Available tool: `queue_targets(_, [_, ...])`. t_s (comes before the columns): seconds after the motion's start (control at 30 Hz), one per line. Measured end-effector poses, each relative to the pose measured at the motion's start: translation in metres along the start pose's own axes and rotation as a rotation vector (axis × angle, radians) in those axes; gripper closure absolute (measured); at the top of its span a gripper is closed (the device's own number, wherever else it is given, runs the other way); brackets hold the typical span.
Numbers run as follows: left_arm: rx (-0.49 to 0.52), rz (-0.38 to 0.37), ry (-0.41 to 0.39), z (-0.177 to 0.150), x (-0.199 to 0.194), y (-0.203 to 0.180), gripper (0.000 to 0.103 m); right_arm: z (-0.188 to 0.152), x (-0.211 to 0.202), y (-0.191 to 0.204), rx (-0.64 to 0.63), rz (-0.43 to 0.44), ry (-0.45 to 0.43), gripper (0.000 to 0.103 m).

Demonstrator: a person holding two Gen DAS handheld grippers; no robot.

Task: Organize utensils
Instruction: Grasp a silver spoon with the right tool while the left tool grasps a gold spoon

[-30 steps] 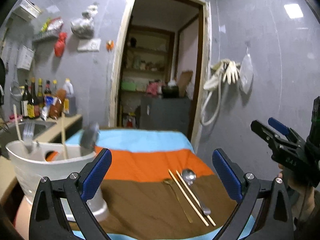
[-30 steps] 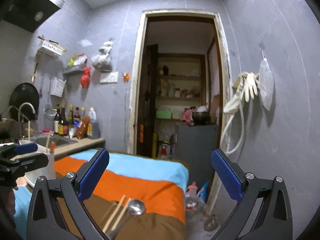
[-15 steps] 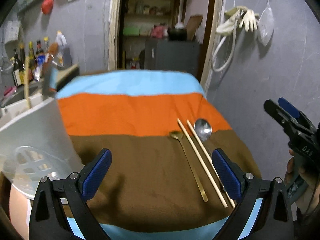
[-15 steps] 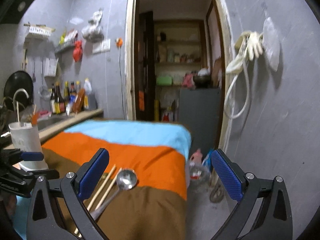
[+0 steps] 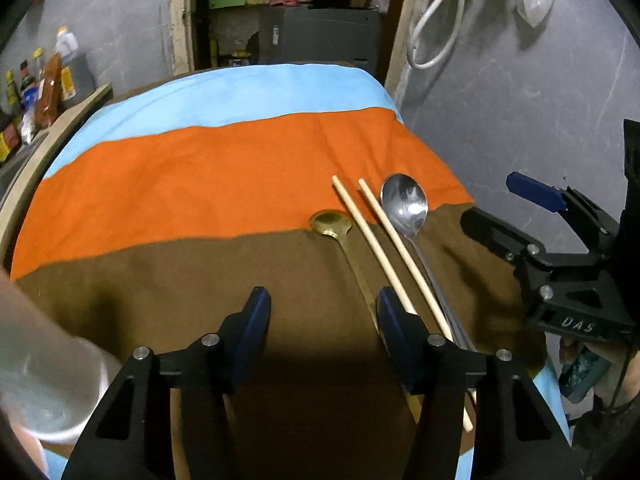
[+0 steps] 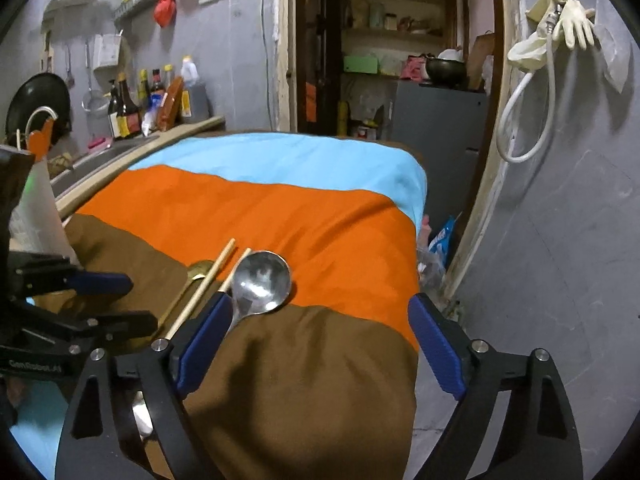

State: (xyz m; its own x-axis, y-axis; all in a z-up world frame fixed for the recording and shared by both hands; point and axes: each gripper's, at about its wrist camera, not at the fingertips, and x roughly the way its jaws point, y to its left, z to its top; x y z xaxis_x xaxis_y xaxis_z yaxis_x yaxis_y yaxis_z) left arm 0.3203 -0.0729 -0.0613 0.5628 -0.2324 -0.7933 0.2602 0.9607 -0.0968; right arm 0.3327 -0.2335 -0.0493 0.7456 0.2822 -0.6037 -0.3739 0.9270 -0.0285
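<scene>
On my striped desk cloth (image 5: pixel 208 184), right side: 1 silver spoon (image 5: pixel 405 204), 1 brass spoon (image 5: pixel 331 222), 2 pale wooden chopsticks (image 5: pixel 376 248), lying parallel. My left gripper (image 5: pixel 322 332) & right gripper (image 6: pixel 318 344): jaws closing, nothing between.

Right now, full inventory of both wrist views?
silver spoon: 1, steel, right of the chopsticks, bowl on the orange stripe
chopsticks: 2, pale wood, side by side between the spoons
brass spoon: 1, gold, left of the chopsticks
cloth: 1, blue, orange and brown stripes, covering the table
white container: 1, translucent, blurred at near left
bottles: several, dark, on the counter by the sink
rubber gloves: pale, hanging on the right wall
left hand-held gripper: black, blue pads, closing, nothing between
right hand-held gripper: same, closing over bare cloth
</scene>
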Motion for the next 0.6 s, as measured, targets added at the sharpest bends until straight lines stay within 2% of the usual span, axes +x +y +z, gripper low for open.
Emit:
queue_targets(0.17, [0.038, 0.015, 0.016, 0.010, 0.017, -0.002, 0.055, -0.001, 0.007, -0.008, 0.021, 0.022, 0.027, 0.019])
queue_targets(0.37, [0.086, 0.053, 0.008, 0.024, 0.032, -0.001, 0.066, -0.004, 0.015, -0.013, 0.035, 0.044, 0.046, 0.021])
queue_targets(0.47, [0.112, 0.069, 0.003, 0.028, 0.036, -0.004, 0.076, -0.004, 0.016, -0.014, 0.037, 0.056, 0.052, 0.023])
queue_targets(0.5, [0.115, 0.072, 0.002, 0.028, 0.037, -0.003, 0.083, -0.003, 0.017, -0.013, 0.034, 0.059, 0.054, 0.024])
queue_targets(0.6, [0.099, 0.061, -0.004, 0.027, 0.036, 0.002, 0.090, -0.001, 0.018, -0.011, 0.023, 0.073, 0.060, 0.028])
